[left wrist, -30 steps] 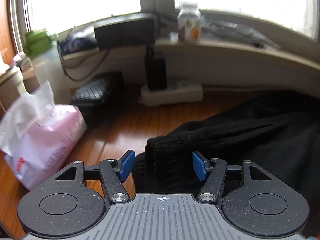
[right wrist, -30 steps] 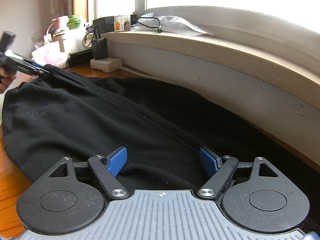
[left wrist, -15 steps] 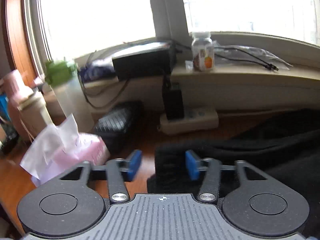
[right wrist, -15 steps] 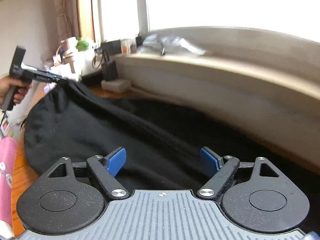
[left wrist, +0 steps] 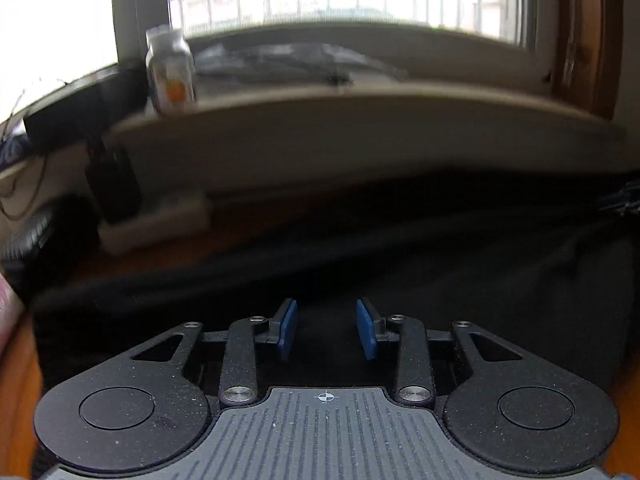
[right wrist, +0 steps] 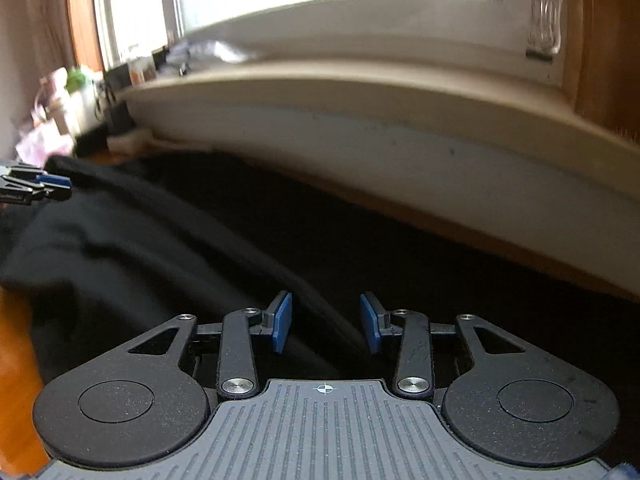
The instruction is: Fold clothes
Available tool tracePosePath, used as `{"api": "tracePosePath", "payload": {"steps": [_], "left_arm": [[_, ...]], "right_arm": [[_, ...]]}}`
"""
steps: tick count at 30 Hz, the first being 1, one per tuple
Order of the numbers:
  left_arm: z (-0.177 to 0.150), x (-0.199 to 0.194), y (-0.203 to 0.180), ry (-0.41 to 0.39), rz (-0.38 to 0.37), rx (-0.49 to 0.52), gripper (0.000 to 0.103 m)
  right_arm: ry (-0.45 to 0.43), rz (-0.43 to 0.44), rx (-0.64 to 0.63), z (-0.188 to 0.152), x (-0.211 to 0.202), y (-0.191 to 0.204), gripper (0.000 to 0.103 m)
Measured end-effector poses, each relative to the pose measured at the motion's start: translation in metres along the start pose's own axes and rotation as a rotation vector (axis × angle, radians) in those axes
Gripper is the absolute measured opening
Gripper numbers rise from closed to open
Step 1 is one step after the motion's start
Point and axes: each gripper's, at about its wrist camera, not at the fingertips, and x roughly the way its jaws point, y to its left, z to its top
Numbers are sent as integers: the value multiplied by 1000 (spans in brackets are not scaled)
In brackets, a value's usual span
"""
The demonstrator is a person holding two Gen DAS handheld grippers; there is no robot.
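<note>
While both grippers close, black garment (right wrist: pixel 168 248) between fingers (right wrist: pixel 280 322), windowsill (right wrist: pixel 360 92) behind

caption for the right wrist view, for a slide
Right gripper, jaws just narrowed with a gap remaining, over a black garment on a wooden table below a windowsill.

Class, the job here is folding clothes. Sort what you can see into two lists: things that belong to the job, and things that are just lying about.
Belongs to the job:
black garment
left tongs
right tongs

Just lying about:
bottle on the windowsill
power strip
black box
pink pack, blurred
</note>
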Motion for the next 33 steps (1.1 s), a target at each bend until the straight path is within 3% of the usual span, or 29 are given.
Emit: {"api": "tracePosePath", "payload": {"steps": [6, 15, 20, 25, 28, 33], "left_arm": [[-14, -5, 2, 6, -7, -2, 36], [-52, -46, 1, 17, -45, 3, 36], [-60, -57, -5, 26, -21, 39, 36], [-44, -52, -14, 36, -2, 105, 39], [-24, -40, -21, 6, 10, 126, 46], [6, -5, -17, -23, 29, 100, 46]], "right_arm": [[0, -1, -26, -12, -9, 8, 40], [-10, 30, -56, -50, -48, 42, 40], [-13, 38, -68, -64, -66, 58, 40], [-17, 23, -69, -62, -68, 60, 40], [-42, -15, -68, -60, -73, 51, 48], [-101, -129, 27, -55, -89, 5, 52]]}}
